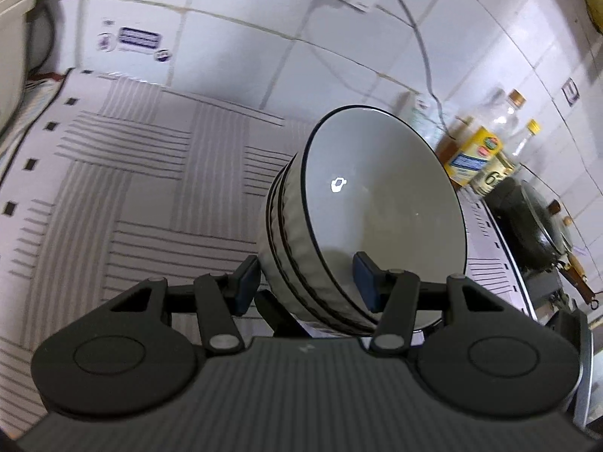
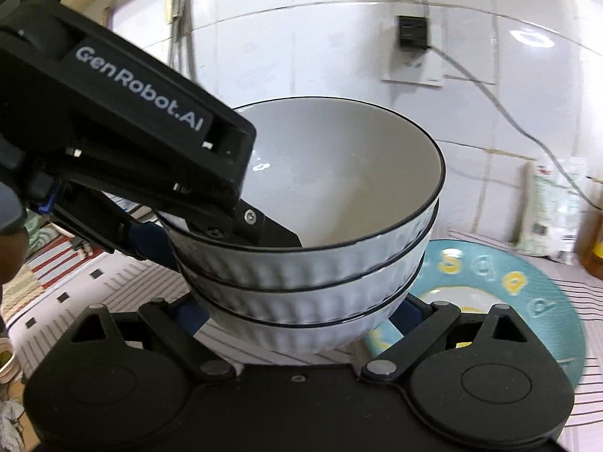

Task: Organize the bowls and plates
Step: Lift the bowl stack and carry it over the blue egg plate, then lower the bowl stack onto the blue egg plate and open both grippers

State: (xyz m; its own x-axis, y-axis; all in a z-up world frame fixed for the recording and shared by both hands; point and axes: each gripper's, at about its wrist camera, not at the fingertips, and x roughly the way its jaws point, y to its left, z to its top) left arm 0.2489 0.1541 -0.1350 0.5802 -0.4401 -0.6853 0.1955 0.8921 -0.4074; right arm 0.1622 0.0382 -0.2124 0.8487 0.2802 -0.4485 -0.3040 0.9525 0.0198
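A stack of three white ribbed bowls [image 1: 377, 196] with dark rims hangs tilted over the striped cloth [image 1: 113, 188]. My left gripper [image 1: 307, 282] is shut on the near wall of the stack, with one pad inside the top bowl and the other outside. In the right wrist view the same bowl stack [image 2: 339, 196] sits upright, with the left gripper [image 2: 211, 231] clamped on its left rim. My right gripper [image 2: 300, 314] is shut on the bottom bowl, a blue pad on each side. Behind and below the stack, a teal plate [image 2: 527, 301] with raised letters lies on the cloth.
Several bottles [image 1: 475, 154] and a dark pan [image 1: 535, 226] stand at the right by the tiled wall. A wall socket [image 2: 412, 32] has a cable running down to the right. A white bag [image 2: 554, 207] leans against the wall beyond the plate.
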